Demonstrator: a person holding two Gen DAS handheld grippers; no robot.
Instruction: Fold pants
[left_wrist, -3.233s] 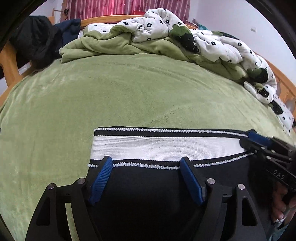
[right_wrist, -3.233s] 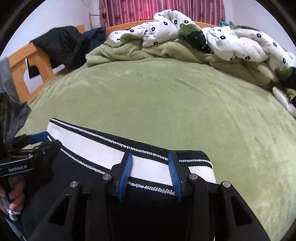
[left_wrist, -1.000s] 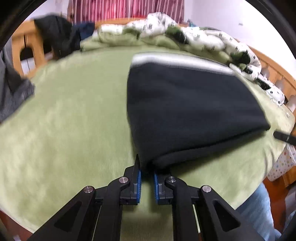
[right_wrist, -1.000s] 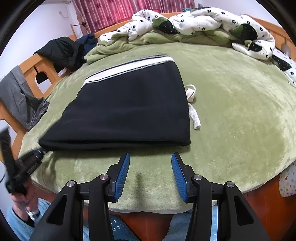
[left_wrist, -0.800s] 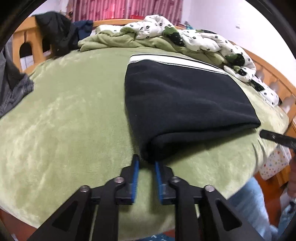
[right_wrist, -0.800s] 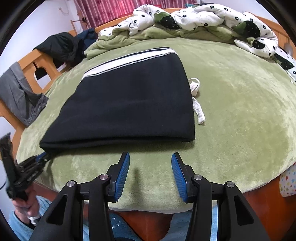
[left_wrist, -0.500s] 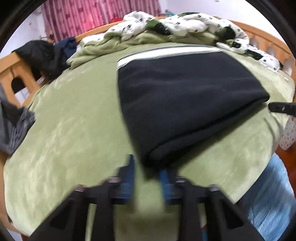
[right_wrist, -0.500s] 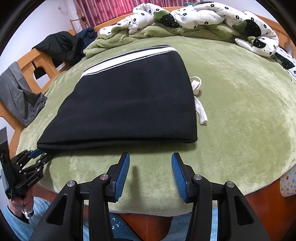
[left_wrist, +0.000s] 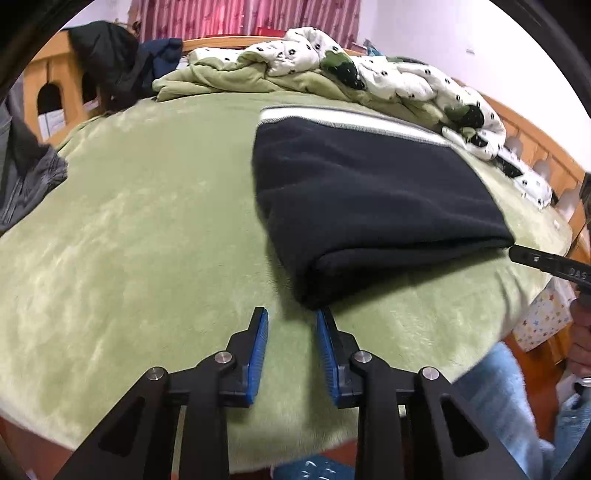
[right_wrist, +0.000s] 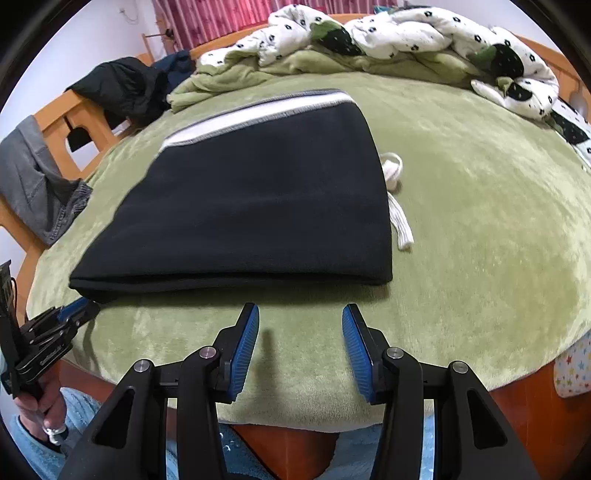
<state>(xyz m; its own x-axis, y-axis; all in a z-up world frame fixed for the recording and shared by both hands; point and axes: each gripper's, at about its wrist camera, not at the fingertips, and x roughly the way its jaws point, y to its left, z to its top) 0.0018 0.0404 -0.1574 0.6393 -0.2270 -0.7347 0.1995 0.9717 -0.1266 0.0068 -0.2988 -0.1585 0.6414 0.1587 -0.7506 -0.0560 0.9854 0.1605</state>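
Note:
The black pants (left_wrist: 369, 206) lie folded flat on the green bed, their white-striped waistband (left_wrist: 354, 120) at the far end; they also show in the right wrist view (right_wrist: 255, 210). A white drawstring (right_wrist: 397, 206) sticks out at their right side. My left gripper (left_wrist: 291, 317) is open and empty, just in front of the near left corner of the fold. My right gripper (right_wrist: 300, 314) is open and empty, a little short of the near folded edge. The left gripper also shows at the left of the right wrist view (right_wrist: 79, 308).
The green blanket (right_wrist: 480, 221) covers the bed. A white spotted quilt (right_wrist: 406, 33) and a bunched green blanket (left_wrist: 221, 79) lie at the far end. Dark clothes (right_wrist: 118, 88) and grey jeans (right_wrist: 33, 184) hang on the wooden frame at left. The bed's near edge is just below both grippers.
My left gripper has let go of the near left corner of the pants and opened, drawing back slightly. My right gripper stays open near the front edge.

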